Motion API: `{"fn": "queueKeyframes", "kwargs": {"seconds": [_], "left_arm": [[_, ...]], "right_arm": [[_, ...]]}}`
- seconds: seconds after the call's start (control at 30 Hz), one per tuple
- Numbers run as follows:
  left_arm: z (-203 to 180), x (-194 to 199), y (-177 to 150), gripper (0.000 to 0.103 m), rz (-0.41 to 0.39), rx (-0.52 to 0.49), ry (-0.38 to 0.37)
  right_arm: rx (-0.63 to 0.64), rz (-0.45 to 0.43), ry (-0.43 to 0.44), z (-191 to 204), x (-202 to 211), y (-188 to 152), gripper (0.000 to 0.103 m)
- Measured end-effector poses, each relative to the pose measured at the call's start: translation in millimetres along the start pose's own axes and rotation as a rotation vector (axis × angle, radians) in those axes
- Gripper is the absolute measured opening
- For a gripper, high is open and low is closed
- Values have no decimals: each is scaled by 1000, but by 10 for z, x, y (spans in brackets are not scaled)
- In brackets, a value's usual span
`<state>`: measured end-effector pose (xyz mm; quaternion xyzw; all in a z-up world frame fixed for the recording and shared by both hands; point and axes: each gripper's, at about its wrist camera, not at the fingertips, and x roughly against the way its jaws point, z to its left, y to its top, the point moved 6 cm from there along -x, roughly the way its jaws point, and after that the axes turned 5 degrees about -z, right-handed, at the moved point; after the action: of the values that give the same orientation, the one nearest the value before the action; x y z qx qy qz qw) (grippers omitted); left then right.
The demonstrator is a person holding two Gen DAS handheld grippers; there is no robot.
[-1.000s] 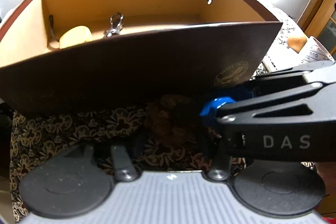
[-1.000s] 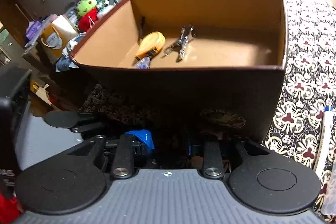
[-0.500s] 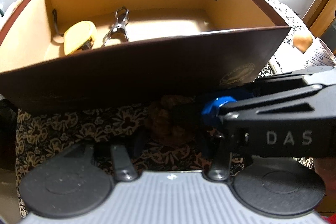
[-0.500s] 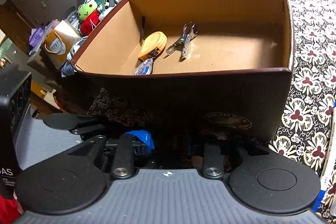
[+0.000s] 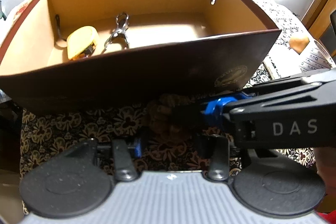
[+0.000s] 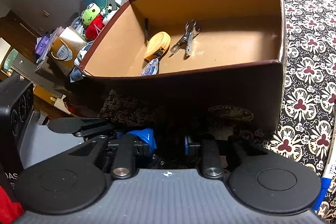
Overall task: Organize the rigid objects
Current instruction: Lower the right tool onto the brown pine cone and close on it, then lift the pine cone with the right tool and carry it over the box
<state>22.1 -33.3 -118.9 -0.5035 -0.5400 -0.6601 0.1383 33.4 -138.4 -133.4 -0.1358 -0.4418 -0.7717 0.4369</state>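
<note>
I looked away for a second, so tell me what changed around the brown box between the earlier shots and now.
Both wrist cameras rose, looking deeper into the brown box: the yellow tape measure and metal clip show more fully, and a clear blue-and-white item by the near wall came into view. Nothing was grasped or released. The box contents and the floral cloth stayed put.

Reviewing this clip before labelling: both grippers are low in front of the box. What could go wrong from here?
1. The right gripper crosses in front of the left gripper; they could collide.
2. Both sit below the box front wall, so lifting could knock it.
3. The yellow tape measure, metal clip and a small clear item cluster together, leaving tight room.
</note>
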Motion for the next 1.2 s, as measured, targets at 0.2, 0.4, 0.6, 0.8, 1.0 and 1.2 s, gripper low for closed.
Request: {"fn": "queueKeyframes", "kwargs": {"seconds": [0.2,0.4,0.6,0.8,1.0,1.2], "left_arm": [[-22,131,-10,45,-15,6,-1],[-52,276,-22,45,-36,8,-1],[-101,494,-31,45,-64,16,-5],[-144,782,-23,44,-102,16,-5],[-201,1049,62,44,-159,-6,12],[-209,1262,263,43,-235,-40,21]], "right_arm": [[0,-10,11,34,64,10,7],[17,-20,18,127,143,13,7],[44,-30,26,264,275,3,7],[82,-47,50,446,453,9,7],[120,-86,74,607,625,69,7],[151,-161,90,751,785,219,7]]}}
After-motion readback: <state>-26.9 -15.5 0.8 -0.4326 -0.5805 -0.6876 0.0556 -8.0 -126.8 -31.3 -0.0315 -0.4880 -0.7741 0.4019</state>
